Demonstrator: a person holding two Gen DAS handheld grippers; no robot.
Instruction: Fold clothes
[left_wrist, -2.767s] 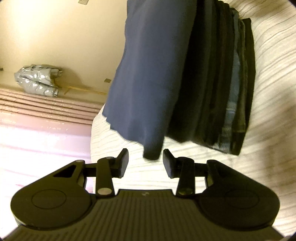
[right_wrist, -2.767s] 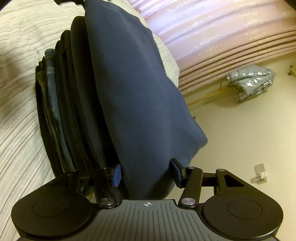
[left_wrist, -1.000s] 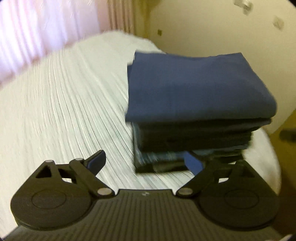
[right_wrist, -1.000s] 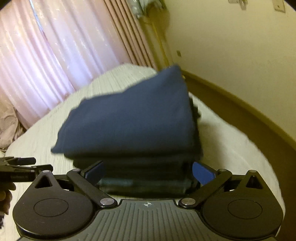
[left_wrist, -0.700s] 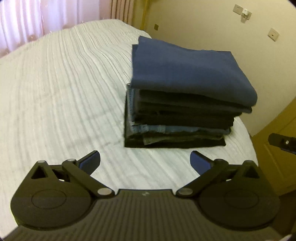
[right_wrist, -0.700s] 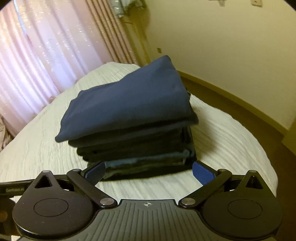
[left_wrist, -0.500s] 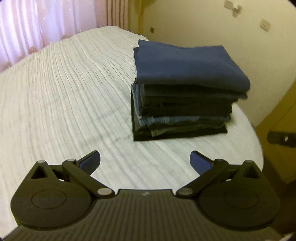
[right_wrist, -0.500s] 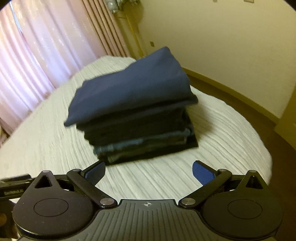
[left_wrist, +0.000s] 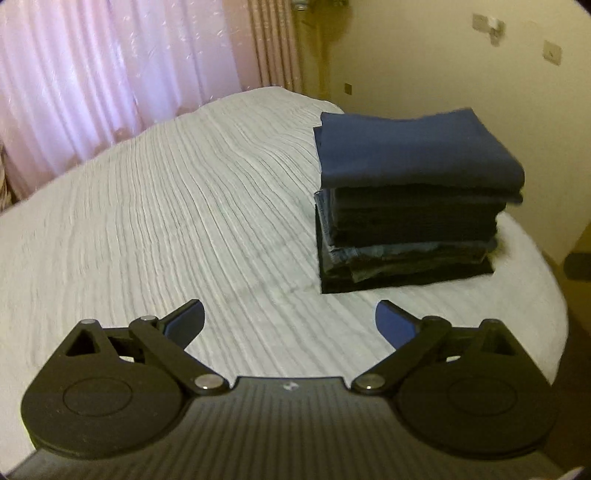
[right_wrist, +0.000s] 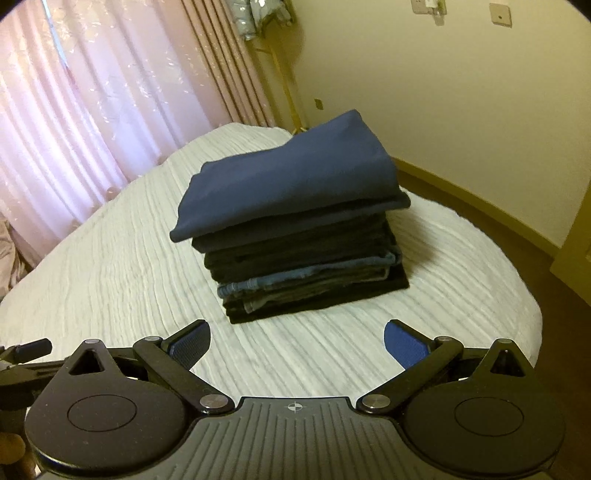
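Clothes sit in one neat stack (left_wrist: 406, 206) on the bed (left_wrist: 166, 221), close to the bed's far right corner in the left wrist view, and nothing is touching them. On top lies a navy folded garment (right_wrist: 291, 177), smooth and flat, overhanging the darker layers beneath it a little at the near left corner. Under it come several black pieces, then a band of faded blue denim (right_wrist: 306, 275) low in the pile, and a black piece at the very bottom spreading slightly wider than the rest.

Left claw (left_wrist: 290, 319) hangs over the ribbed white bedspread, fingers spread wide and holding nothing, with the stack ahead and off to its right, well apart from both fingertips. Right claw (right_wrist: 297, 341) is released too (blue pads showing on the inner faces of both fingers), hovering near the bed's near edge with the stack straight ahead, between the lines of its two fingers but clearly beyond them.

Pink curtains (right_wrist: 92, 103) fill the wall behind the bed's far edge, and a pale yellow wall (right_wrist: 461, 92) runs along the right side. At the lower left of the right wrist view, part of the other black handset pokes into the picture.
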